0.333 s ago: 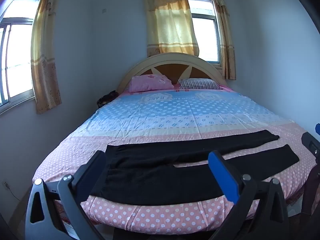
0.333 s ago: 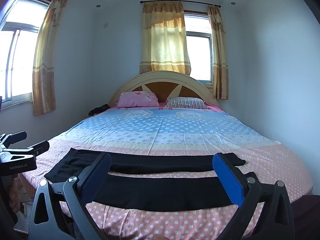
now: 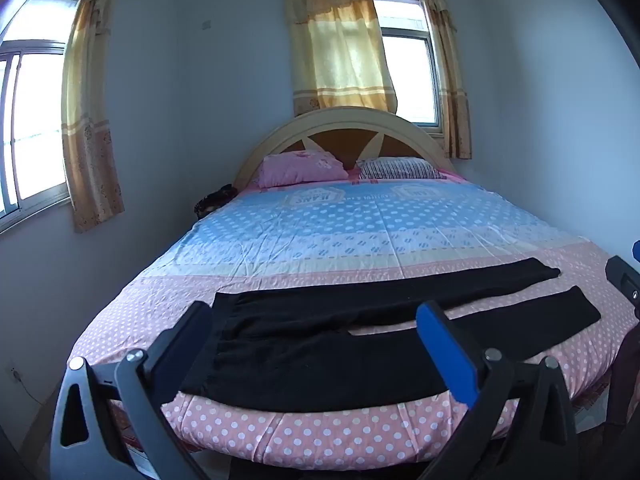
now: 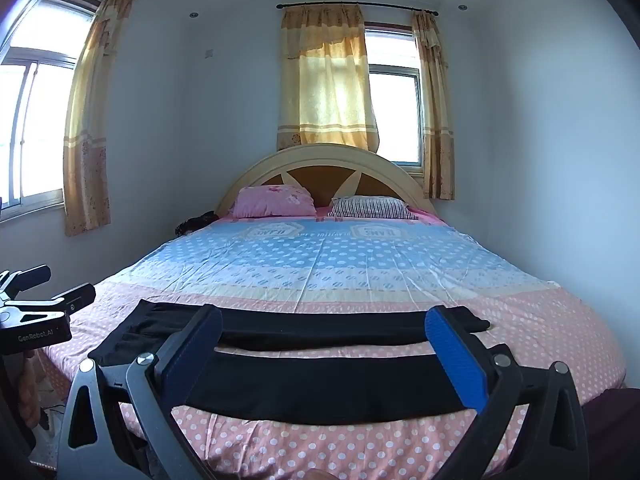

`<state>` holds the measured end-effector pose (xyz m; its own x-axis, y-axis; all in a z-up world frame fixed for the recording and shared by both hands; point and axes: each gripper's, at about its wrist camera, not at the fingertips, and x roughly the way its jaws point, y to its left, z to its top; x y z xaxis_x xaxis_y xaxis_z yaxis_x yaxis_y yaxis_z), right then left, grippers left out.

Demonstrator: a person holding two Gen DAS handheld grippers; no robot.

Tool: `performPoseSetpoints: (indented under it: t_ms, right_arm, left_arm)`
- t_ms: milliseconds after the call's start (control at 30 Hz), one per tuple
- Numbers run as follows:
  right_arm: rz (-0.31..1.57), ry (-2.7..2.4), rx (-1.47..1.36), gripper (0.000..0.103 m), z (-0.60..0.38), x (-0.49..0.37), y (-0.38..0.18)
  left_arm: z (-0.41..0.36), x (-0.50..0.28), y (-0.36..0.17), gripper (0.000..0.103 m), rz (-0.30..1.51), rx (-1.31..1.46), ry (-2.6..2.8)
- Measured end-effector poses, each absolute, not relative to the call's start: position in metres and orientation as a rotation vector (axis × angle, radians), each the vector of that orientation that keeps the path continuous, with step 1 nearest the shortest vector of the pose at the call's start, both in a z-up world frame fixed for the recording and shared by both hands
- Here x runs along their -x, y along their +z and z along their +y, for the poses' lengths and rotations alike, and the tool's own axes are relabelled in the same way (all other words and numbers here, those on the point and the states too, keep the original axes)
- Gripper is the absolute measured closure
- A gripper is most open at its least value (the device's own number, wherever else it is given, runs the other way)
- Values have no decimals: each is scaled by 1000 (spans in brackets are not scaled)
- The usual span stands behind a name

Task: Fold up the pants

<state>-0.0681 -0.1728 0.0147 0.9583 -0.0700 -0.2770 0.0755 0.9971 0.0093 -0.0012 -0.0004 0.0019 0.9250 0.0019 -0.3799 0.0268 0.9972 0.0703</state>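
The black pants (image 3: 360,344) are lying flat across the near end of the bed (image 3: 360,240), on the pink polka-dot part of the bedsheet (image 3: 320,436), with nothing folded yet. Starting at the left, the waistband (image 3: 224,320) is sitting near the bed's left edge, and the left tongs (image 3: 312,356) are hovering in front of it, jaws spread wide and holding nothing. Moving rightward, the two legs are running side by side with a strip of sheet showing between them. The far leg (image 4: 320,330) is ending short of the near leg's cuff (image 3: 576,312). The right tongs (image 4: 324,356) are facing the middle of the legs, likewise spread wide and empty.

The step in hand looks like the approach for a first fold. To do it well, the left tongs should probably be pinching one waistband corner while the right tongs are taking the matching cuff, both biting through only that leg's fabric and not the sheet beneath. Lifting both ends together should be keeping the leg straight as it is being laid over the other.
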Motion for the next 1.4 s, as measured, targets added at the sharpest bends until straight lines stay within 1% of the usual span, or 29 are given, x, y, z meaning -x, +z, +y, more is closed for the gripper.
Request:
performPoseSetpoints:
  t_ms: [1400]
  right_arm:
    - [281, -73, -22, 1, -174, 68, 16]
  left_arm:
    - [12, -3, -4, 0, 374, -61, 1]
